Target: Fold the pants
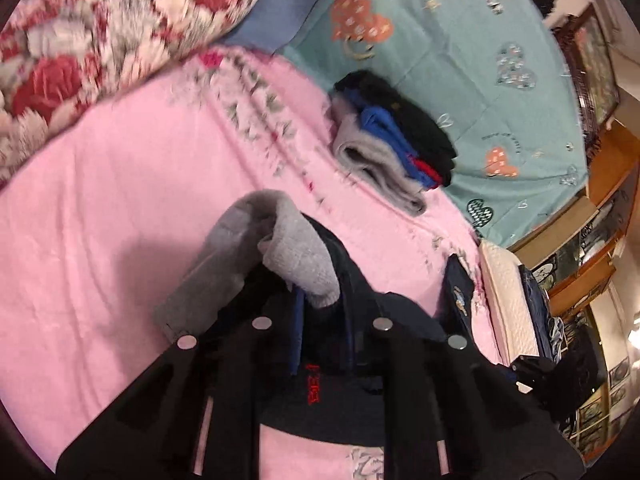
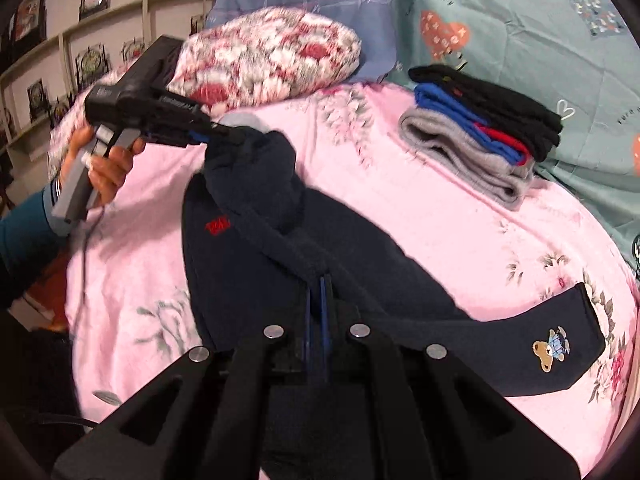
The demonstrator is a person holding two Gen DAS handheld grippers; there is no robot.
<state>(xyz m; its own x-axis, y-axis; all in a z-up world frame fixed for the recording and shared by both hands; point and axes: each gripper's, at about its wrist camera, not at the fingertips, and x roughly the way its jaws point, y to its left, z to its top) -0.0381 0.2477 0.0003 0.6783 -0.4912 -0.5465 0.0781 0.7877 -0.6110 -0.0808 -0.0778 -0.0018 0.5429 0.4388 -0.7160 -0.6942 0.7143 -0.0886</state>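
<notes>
Dark navy pants with a grey fleece lining lie across the pink bedsheet. One end, with an embroidered teddy bear, rests flat at the right. My right gripper is shut on a raised ridge of the navy fabric near the middle. My left gripper, held by a person's hand, pinches the far end of the pants and lifts it off the bed. In the left wrist view the left gripper is shut on that fabric, and the grey lining flops over its tips.
A stack of folded clothes in grey, blue, red and black sits at the back right, on the edge of a teal heart-print blanket. A floral quilt bulges at the back left. Wall shelves stand beyond the bed.
</notes>
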